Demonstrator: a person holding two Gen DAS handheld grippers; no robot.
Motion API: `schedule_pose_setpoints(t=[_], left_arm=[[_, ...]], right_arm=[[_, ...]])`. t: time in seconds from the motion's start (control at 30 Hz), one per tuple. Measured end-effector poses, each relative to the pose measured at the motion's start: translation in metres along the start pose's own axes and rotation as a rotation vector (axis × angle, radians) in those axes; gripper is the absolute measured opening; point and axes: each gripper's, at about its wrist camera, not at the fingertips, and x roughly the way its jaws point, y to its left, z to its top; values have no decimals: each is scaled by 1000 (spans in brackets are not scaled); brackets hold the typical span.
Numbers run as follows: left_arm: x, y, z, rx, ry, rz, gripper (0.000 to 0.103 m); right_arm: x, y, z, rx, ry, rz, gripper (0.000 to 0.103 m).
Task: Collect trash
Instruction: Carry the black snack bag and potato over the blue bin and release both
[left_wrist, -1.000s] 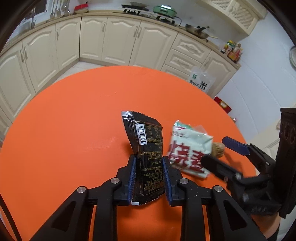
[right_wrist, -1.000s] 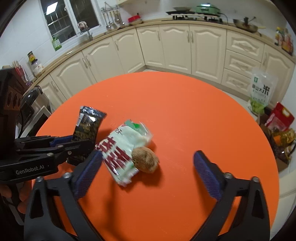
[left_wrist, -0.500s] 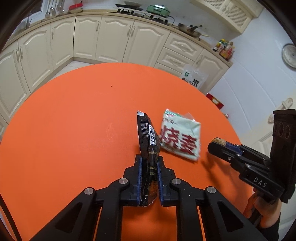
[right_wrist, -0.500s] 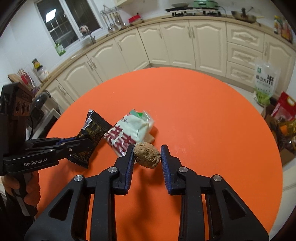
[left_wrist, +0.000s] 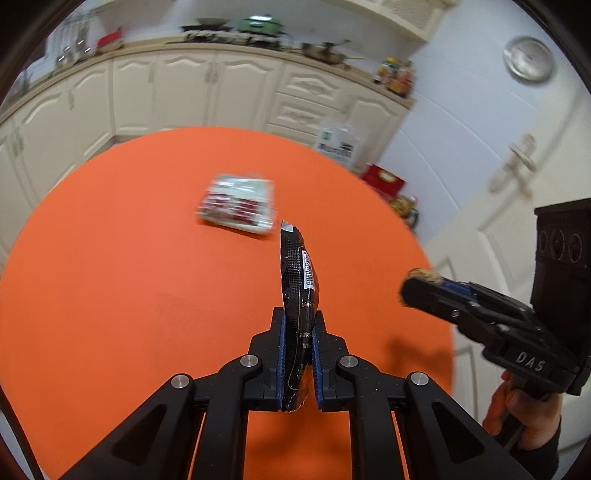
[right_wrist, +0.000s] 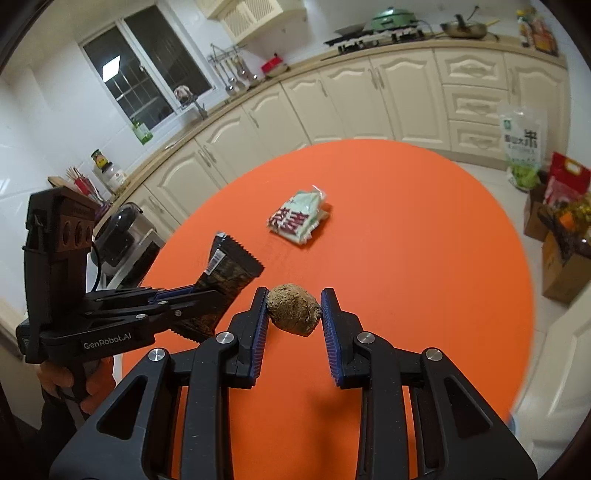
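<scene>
Left gripper (left_wrist: 298, 354) is clamped on a black snack wrapper (left_wrist: 300, 280) mid-frame, right gripper (right_wrist: 294, 314) pinches a brown lump (right_wrist: 293, 309). White-green packet (right_wrist: 298, 218) sits above centre on the orange table (right_wrist: 424, 258).

A round orange table (right_wrist: 424, 258) carries one thing: a white and green snack packet (right_wrist: 298, 218) with red lettering, lying flat

1. Black wrapper (left_wrist: 298, 295): glossy crinkled film, serrated edge.
2. Brown lump (right_wrist: 293, 314): rough, matt, fibrous.
3. White-and-red packet (right_wrist: 298, 218), mid-frame: shiny plastic.
4. Table (right_wrist: 424, 258): smooth matt orange.
5. Cabinets (right_wrist: 369, 99), top: satin cream panels.
</scene>
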Motion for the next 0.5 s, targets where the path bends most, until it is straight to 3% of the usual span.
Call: schedule_pose_setpoints(t=[0.23, 0.5], left_arm=[[-3, -111, -32, 139, 17, -56, 8], [47, -232, -66, 291, 116, -108, 8]], right_arm=[[-89, -29, -51, 52, -85, -57, 27], [-183, -97, -111, 149, -150, -225, 27]])
